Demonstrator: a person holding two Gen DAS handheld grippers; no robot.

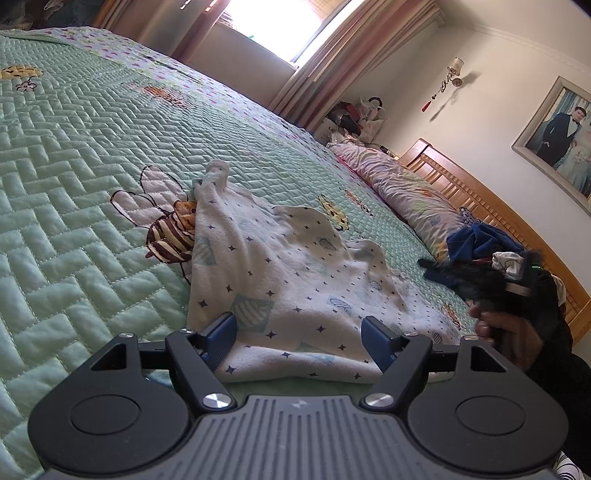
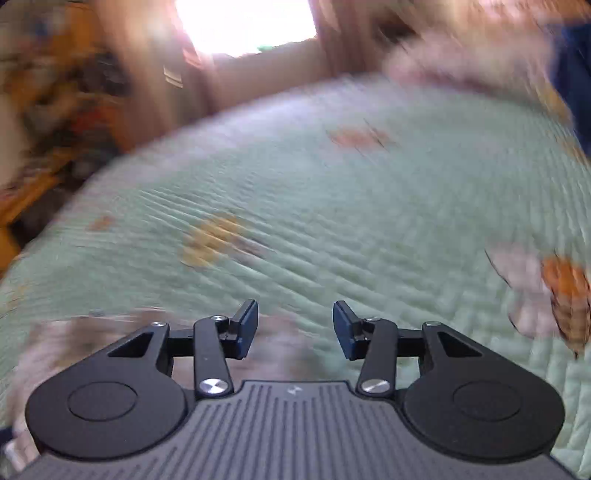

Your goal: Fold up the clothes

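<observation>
A white garment [image 1: 280,266] with small dark stars and pale blue shapes lies crumpled on the green quilted bedspread [image 1: 74,177]. My left gripper [image 1: 300,341] is open wide over the garment's near edge. The cloth lies below and between its blue pads [image 1: 221,338], which do not press on it. In the blurred right wrist view my right gripper [image 2: 295,328] is open above the bedspread [image 2: 332,206] with nothing between its fingers. A pale blurred cloth [image 2: 74,339] shows at its lower left. A hand [image 1: 495,328] holds a dark gripper body at the right of the garment.
A pile of clothes, a blue piece [image 1: 476,240] on top, lies by the wooden headboard [image 1: 461,184]. A pillow [image 1: 406,192] lies along it. A framed picture [image 1: 561,133] hangs on the wall. Curtains flank a bright window [image 1: 266,26].
</observation>
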